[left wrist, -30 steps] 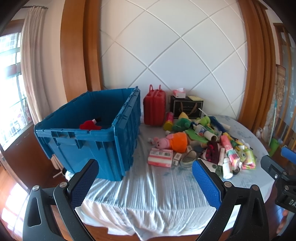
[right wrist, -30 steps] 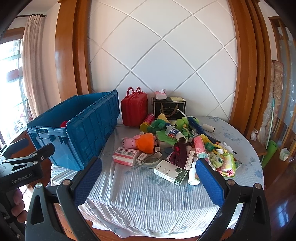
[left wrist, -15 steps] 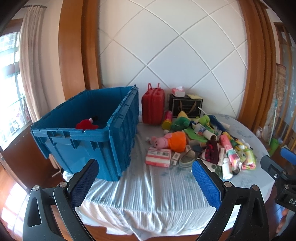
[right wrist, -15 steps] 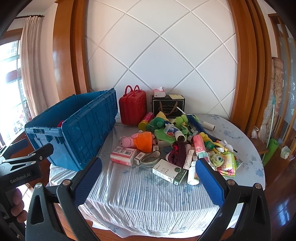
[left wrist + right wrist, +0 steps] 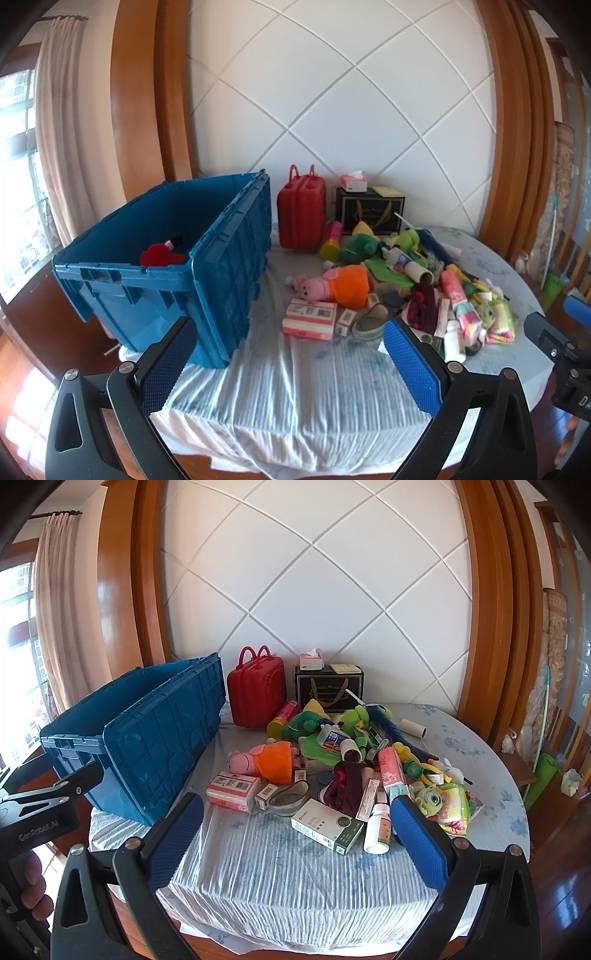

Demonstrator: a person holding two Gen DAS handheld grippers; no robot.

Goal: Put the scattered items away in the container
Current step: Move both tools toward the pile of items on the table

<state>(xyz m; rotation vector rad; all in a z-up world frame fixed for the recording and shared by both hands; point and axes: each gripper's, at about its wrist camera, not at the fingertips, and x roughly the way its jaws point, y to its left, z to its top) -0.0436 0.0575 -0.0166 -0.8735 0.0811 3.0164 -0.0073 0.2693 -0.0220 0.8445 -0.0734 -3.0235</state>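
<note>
Both tools held back from the near edge of the surface [image 5: 295, 878], probably to survey the heap before choosing a first piece. Left tool [image 5: 288, 365] with fingers spread wide, nothing between them; right tool [image 5: 295, 834] the same, apart and empty.

Blue container [image 5: 166, 273] standing open on the left part of the surface, directly ahead of the left tool, so well placed for dropping things in. Already one red soft item [image 5: 159, 254] inside (shape not clear).

Scattered items heaped to the right of the container, ahead of the right tool and not touched by it. Nearest to that tool: a white and green box [image 5: 327, 825] and a white bottle [image 5: 378, 827], lying just beyond the fingertips. Farther back a pink box [image 5: 232, 791], a pink and orange plush [image 5: 266, 760], then green plush toys [image 5: 325, 723].

Red case [image 5: 256, 694] and black box [image 5: 328, 688] against the wall, perhaps not part of the mess.

Next likely step, as a judgement: right tool forward and down onto the white and green box.
</note>
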